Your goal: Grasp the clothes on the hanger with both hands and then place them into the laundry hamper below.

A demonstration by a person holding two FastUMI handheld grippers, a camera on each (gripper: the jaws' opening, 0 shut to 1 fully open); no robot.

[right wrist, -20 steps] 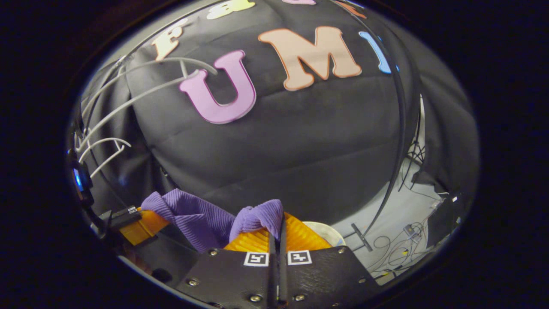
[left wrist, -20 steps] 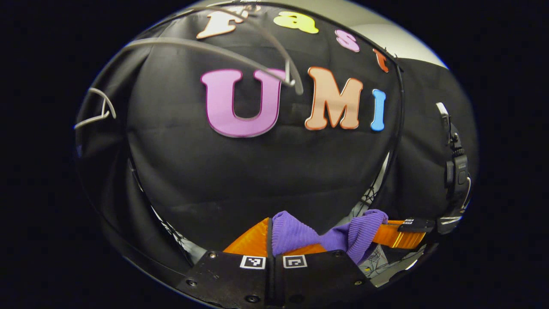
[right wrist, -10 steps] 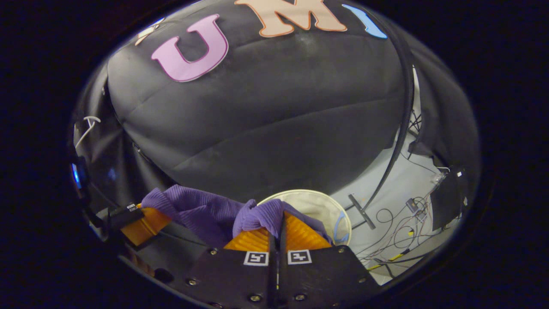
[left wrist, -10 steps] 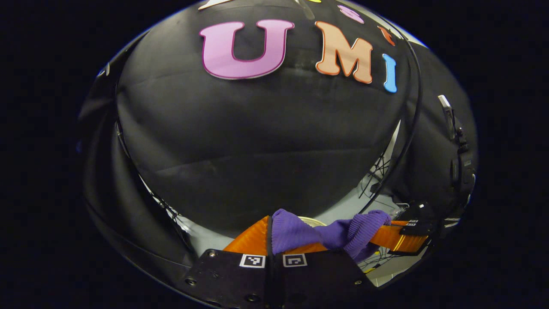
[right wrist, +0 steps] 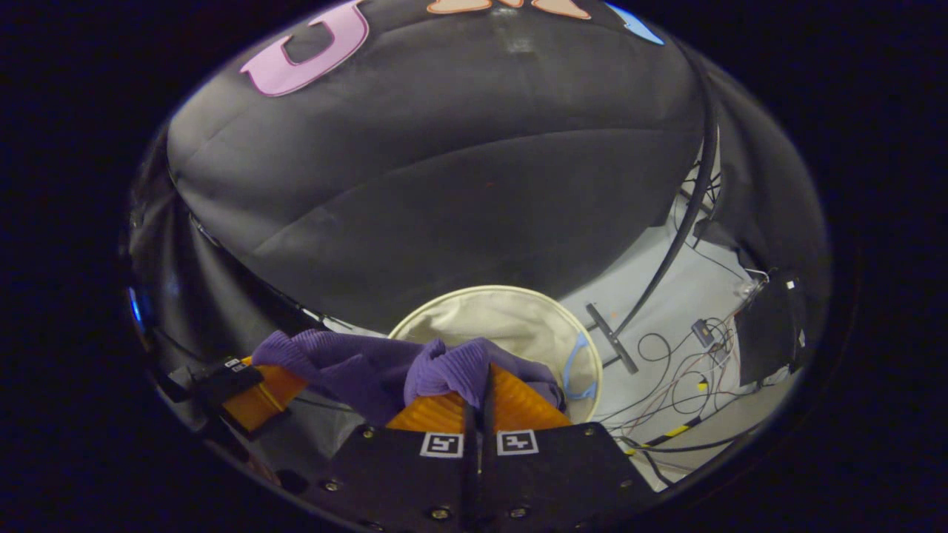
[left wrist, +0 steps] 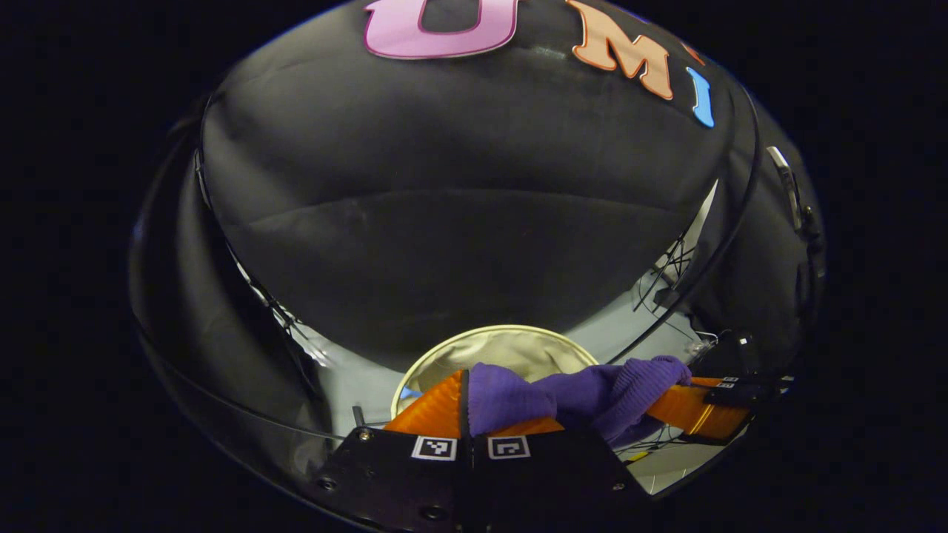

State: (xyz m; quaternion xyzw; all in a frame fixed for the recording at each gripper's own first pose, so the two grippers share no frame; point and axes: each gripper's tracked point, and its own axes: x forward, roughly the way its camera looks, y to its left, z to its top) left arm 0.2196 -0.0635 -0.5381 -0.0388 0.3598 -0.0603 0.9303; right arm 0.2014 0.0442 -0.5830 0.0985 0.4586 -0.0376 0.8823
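A purple ribbed garment [left wrist: 585,392] stretches between my two grippers. My left gripper [left wrist: 465,389], with orange fingers, is shut on one end of the garment [right wrist: 355,366]. My right gripper [right wrist: 481,381] is shut on the other end. In the left gripper view the right gripper [left wrist: 700,407] appears at the right, and in the right gripper view the left gripper [right wrist: 255,389] appears at the left. Below and just beyond the garment stands a round cream laundry hamper [right wrist: 518,326], its rim [left wrist: 489,333] open towards me.
Black cloth walls [left wrist: 459,222] close off the back and sides. The light floor [right wrist: 681,318] to the hamper's right carries loose cables [right wrist: 666,411], a dark bar [right wrist: 611,348] and a black box [right wrist: 766,326]. A curved black pole [right wrist: 692,200] runs down to the floor.
Both grippers have come down with the garment, tilting towards the floor. The hangers have left both views, and the hamper has come into sight beneath the garment.
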